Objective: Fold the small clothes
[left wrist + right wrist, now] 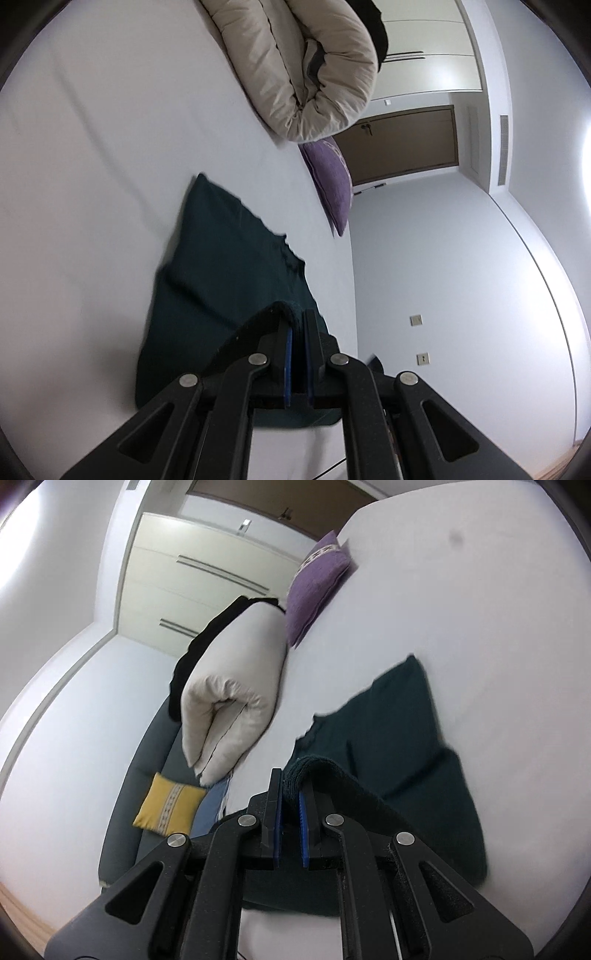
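A dark teal garment (225, 266) lies on the white bed sheet (92, 166). My left gripper (297, 314) is shut on a thick hemmed edge of the garment and holds it lifted above the bed. In the right wrist view the same garment (399, 723) hangs down to the sheet (480, 609). My right gripper (293, 779) is shut on another part of its hem, which drapes over the right finger. Both views are tilted and the cloth is motion-blurred.
A rolled beige duvet (306, 66) (236, 686) lies on the bed beyond the garment, with a purple pillow (332, 184) (317, 583) beside it. A yellow cushion (168, 805) sits on a grey sofa (140, 775). A wardrobe (192, 583) and brown door (402, 144) stand behind.
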A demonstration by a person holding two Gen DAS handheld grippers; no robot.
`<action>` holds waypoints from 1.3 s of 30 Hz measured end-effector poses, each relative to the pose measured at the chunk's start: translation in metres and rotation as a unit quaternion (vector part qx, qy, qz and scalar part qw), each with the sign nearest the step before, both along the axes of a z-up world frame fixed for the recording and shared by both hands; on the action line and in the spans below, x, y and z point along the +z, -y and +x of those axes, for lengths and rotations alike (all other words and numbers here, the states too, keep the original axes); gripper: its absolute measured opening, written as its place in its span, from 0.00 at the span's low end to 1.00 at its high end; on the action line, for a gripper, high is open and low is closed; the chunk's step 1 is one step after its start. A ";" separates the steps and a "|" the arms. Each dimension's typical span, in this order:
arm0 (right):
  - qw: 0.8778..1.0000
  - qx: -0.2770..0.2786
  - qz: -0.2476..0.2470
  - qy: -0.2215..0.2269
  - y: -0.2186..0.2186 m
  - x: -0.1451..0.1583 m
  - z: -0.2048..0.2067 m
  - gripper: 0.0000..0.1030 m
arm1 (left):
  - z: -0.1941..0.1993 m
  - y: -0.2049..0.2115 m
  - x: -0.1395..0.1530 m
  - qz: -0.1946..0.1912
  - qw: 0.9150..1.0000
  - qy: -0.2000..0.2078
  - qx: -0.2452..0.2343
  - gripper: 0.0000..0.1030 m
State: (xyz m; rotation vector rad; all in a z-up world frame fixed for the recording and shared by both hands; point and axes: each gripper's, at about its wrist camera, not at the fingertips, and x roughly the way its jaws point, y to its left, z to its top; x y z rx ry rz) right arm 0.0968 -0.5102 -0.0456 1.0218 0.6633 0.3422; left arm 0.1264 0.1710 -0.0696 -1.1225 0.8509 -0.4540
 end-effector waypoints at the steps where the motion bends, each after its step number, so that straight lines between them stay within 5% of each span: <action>1: 1.000 -0.005 -0.002 -0.002 0.000 -0.002 0.012 0.06 | 0.013 0.003 -0.002 0.003 1.000 -0.002 0.000 0.06; 18: 0.991 -0.063 -0.079 -0.082 -0.007 -0.077 0.225 0.06 | 0.167 0.015 -0.068 0.086 0.994 -0.069 0.020 0.09; 19: 0.991 -0.062 -0.083 -0.088 -0.008 -0.082 0.234 0.06 | 0.174 0.015 -0.076 0.103 0.991 -0.082 0.026 0.12; 20: 0.988 -0.060 -0.096 -0.101 -0.010 -0.089 0.246 0.10 | 0.178 0.015 -0.081 0.108 0.990 -0.090 0.029 0.28; 24: 0.979 -0.061 -0.130 -0.144 -0.010 -0.116 0.274 0.19 | 0.177 0.009 -0.079 0.086 0.993 -0.075 0.039 0.61; 29: 0.978 -0.084 -0.150 -0.122 -0.005 -0.107 0.259 0.54 | 0.148 0.013 -0.048 0.138 0.990 -0.034 0.027 0.63; 35: 0.976 -0.041 -0.191 -0.097 -0.018 -0.079 0.210 0.54 | 0.085 0.031 -0.037 0.233 0.972 -0.009 -0.001 0.63; 39: 0.960 0.015 -0.269 -0.082 -0.043 -0.069 0.170 0.54 | 0.043 0.042 -0.043 0.278 0.960 0.005 -0.012 0.63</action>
